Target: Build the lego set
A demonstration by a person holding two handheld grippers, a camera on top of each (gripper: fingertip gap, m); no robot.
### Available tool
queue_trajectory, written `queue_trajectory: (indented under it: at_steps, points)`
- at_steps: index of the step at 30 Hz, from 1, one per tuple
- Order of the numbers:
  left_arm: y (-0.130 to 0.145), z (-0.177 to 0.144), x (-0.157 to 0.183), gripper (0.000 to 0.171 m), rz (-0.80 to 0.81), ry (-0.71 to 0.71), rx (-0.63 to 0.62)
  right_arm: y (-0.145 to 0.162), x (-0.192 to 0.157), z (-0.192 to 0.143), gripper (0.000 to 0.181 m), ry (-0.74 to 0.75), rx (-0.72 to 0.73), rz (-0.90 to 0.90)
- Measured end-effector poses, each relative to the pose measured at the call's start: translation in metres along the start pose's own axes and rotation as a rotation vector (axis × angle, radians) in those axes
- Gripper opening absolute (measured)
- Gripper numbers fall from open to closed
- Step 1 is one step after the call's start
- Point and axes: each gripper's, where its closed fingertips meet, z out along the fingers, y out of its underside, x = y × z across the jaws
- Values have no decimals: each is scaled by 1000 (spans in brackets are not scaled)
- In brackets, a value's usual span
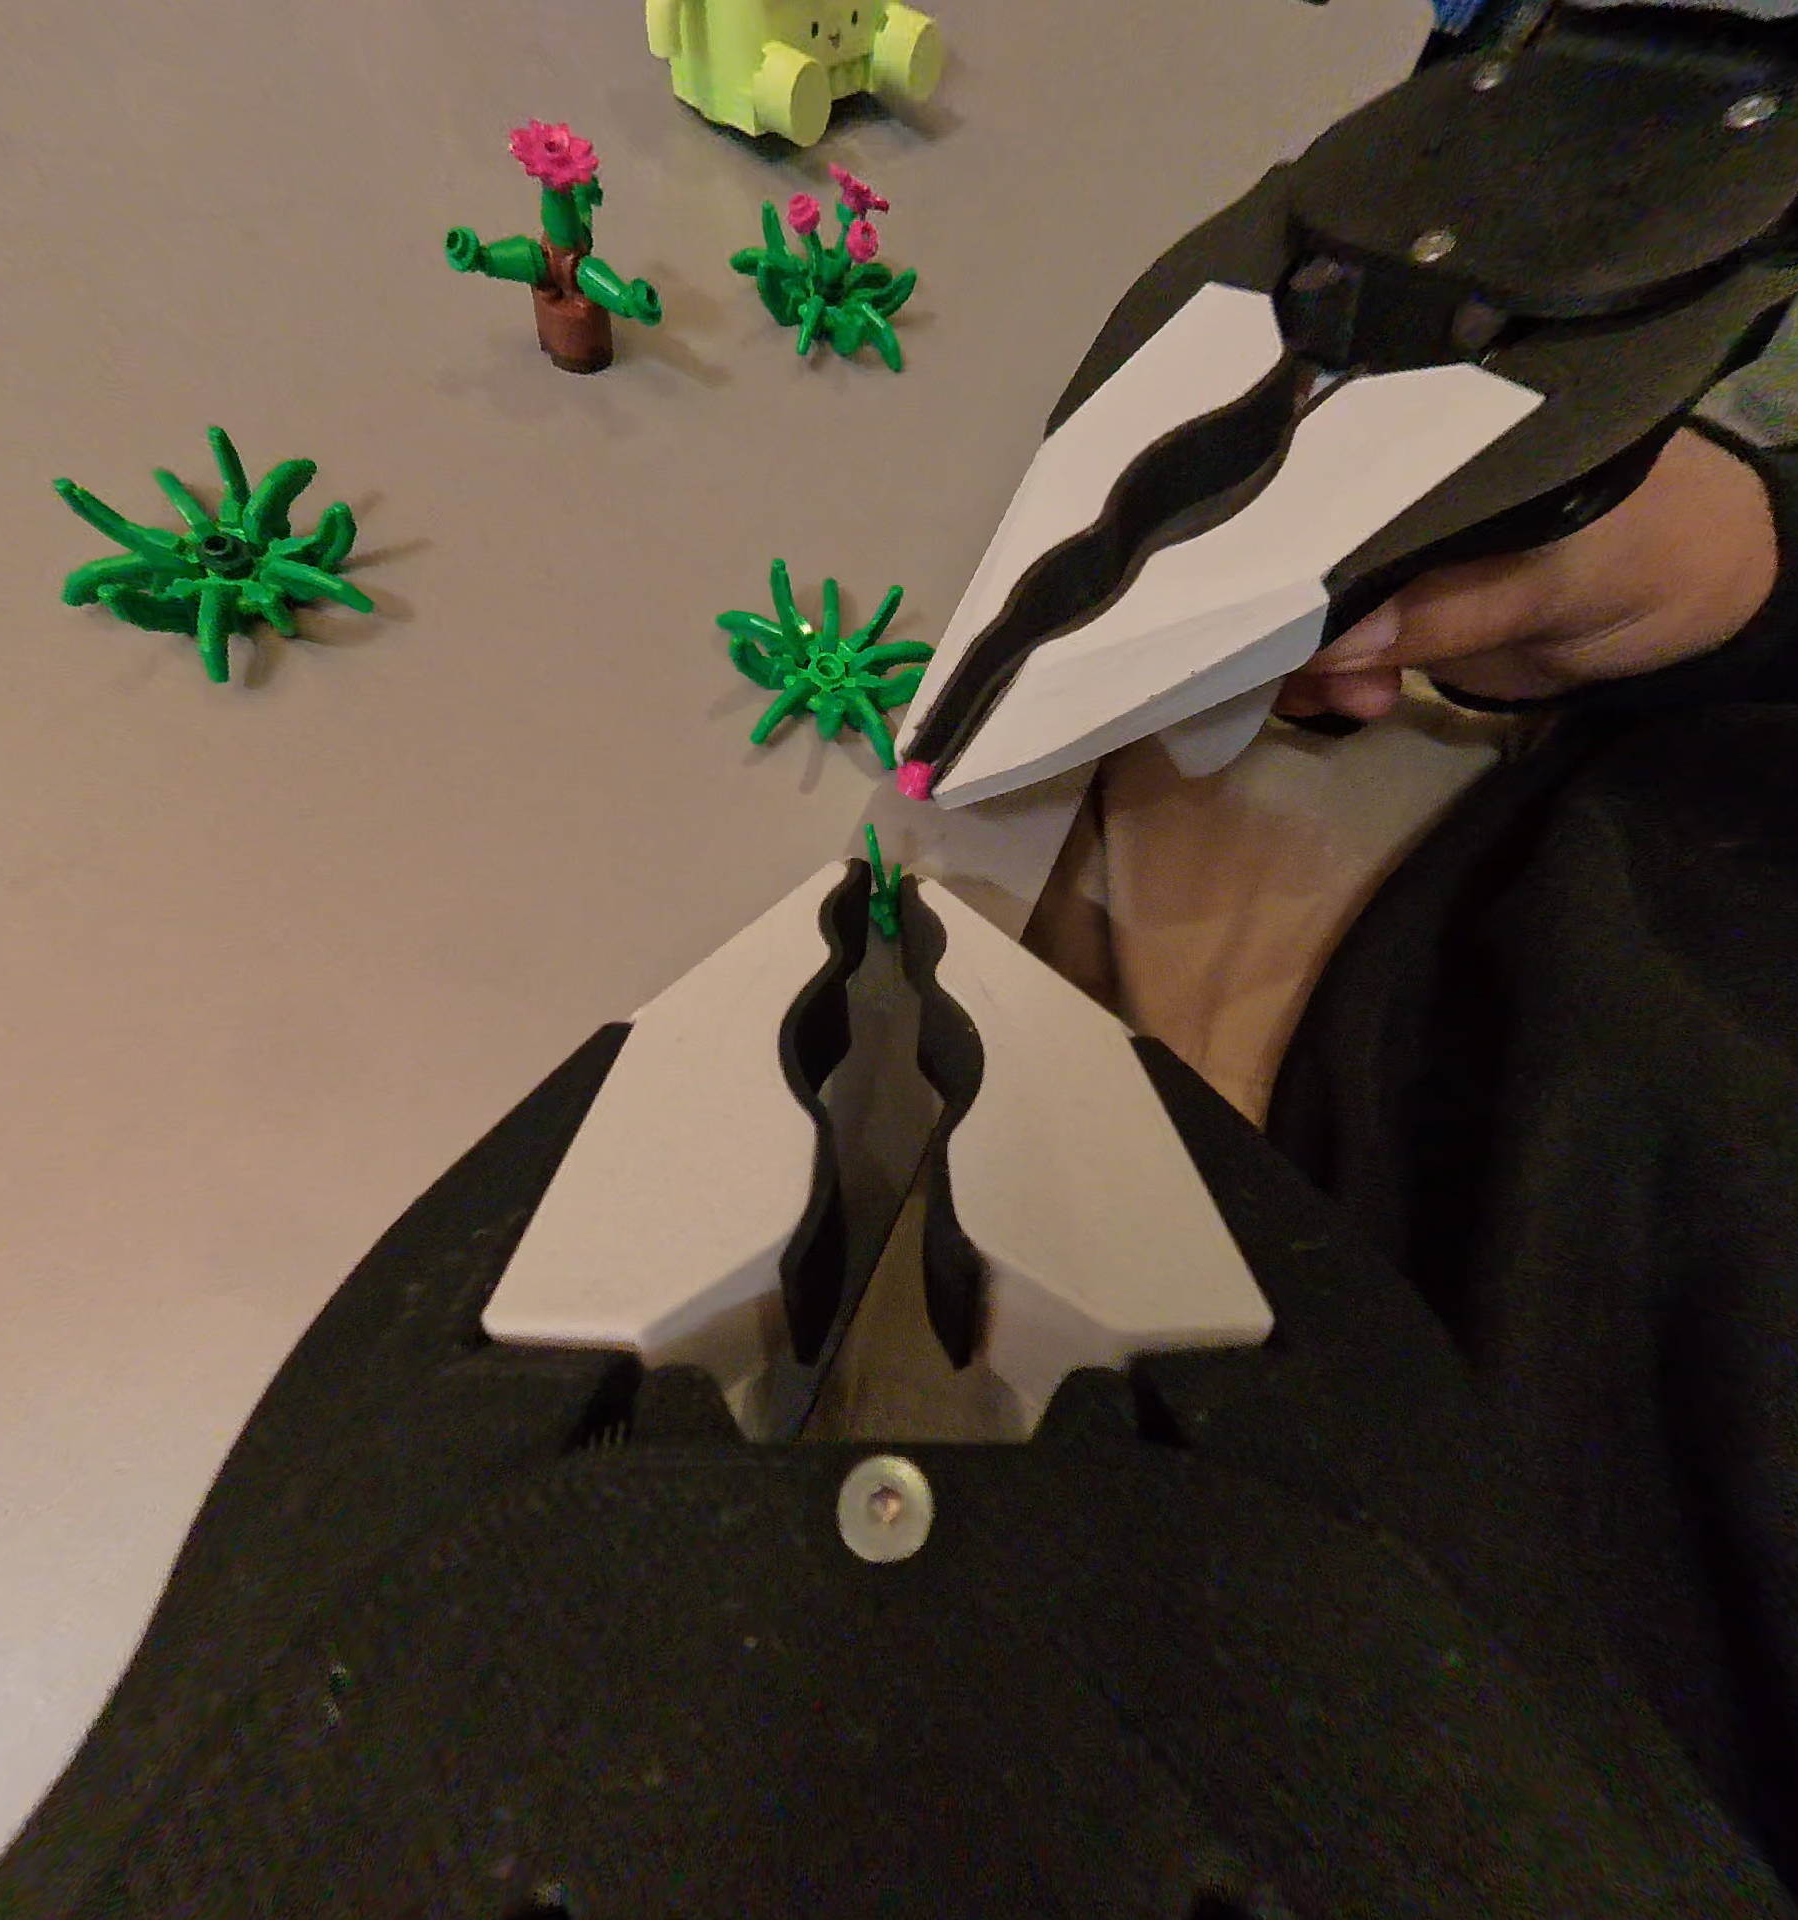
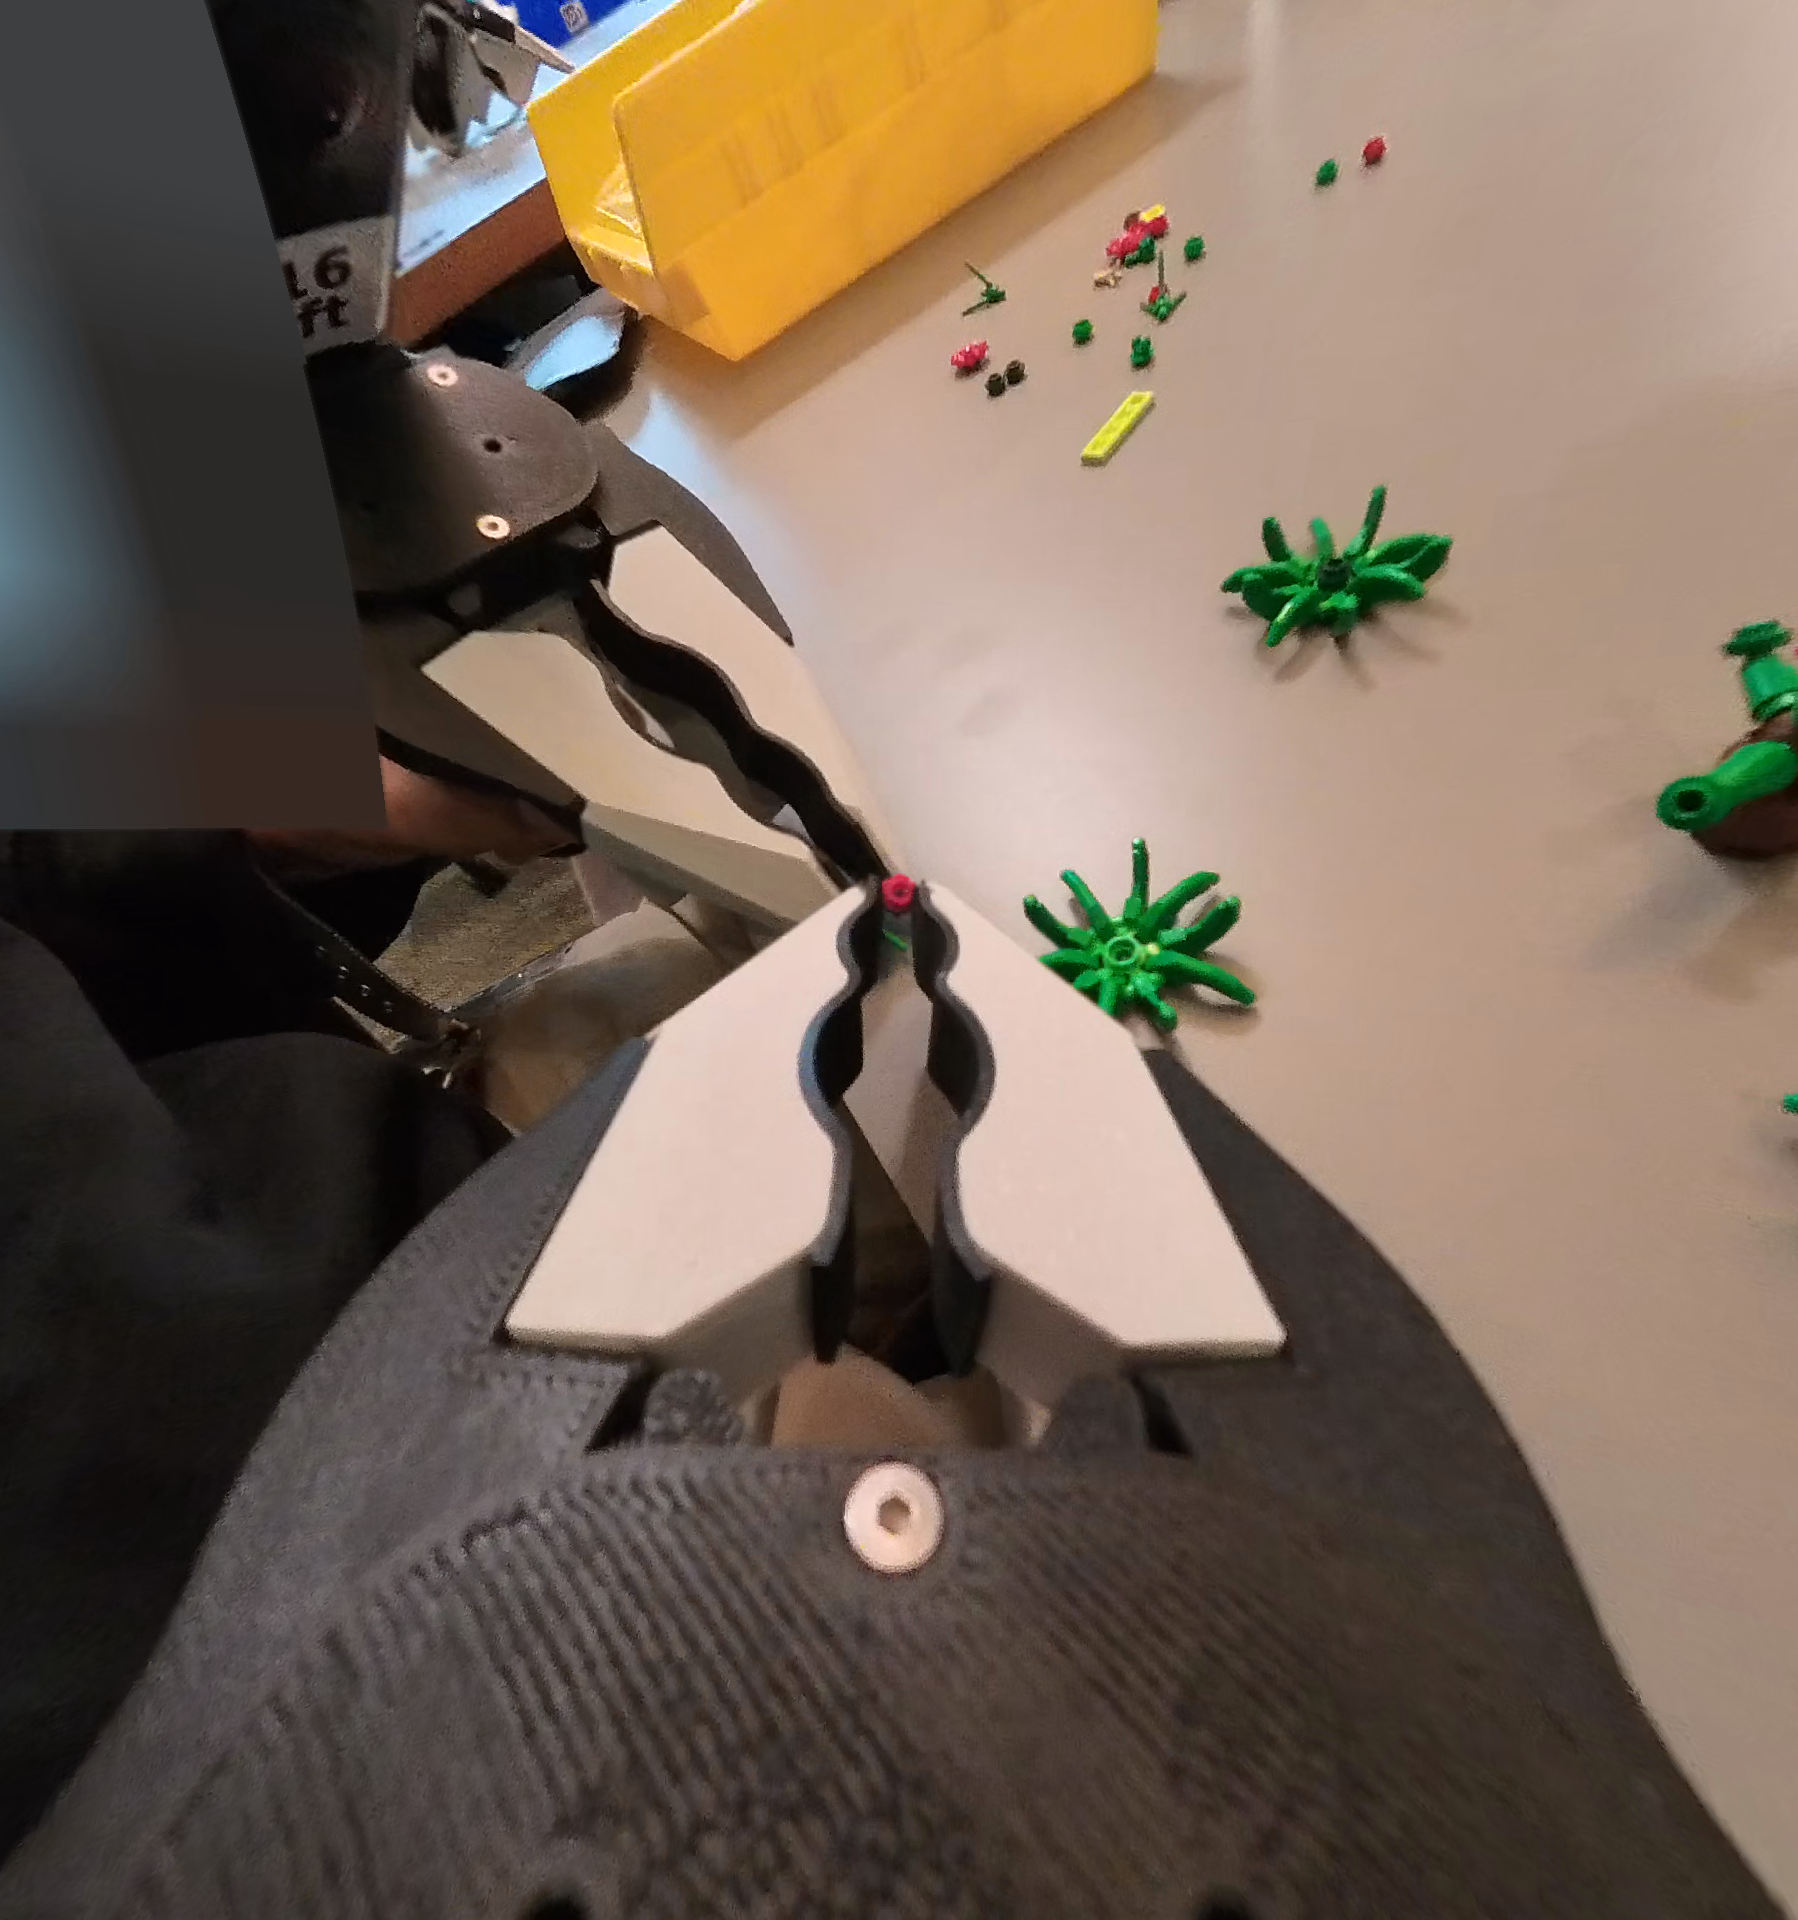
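The left hand-held gripper (image 1: pixel 882 883) is pinched nearly closed on a small green stem (image 1: pixel 882 891), held at the very tips near the middle of the left wrist view, its long axis running up the frame and a thin spike poking out past the fingertips. Just above and to the right, the right hand-held gripper (image 1: pixel 918 777) comes in from the upper right, narrowed onto a small pink flower piece (image 1: pixel 913 779) at its tips. The two pieces are near but apart, the flower lying up and right of the stem's free end. The likely next move is seating the flower on the stem, which calls for lining its underside with the stem's axis; both pieces are tiny and could twist or pop out under pressure.

The work hangs over the near edge of the grey surface (image 1: pixel 355 935), with dark clothing below. The nearest clutter is a green leaf cluster (image 1: pixel 824 665) just beside the right tips; another leaf cluster (image 1: pixel 214 556) sits well apart at mid-left.
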Motion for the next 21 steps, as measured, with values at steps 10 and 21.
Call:
queue_trajectory:
  at_steps: [10, 21]
  points:
    - [-5, -5, 2, 6, -64, 85, 70, 6, 0, 7, 4, 14, -76, -1]
    - [-4, -5, 2, 5, -70, 72, 65, 13, 2, 10, 4, 73, -164, -82]
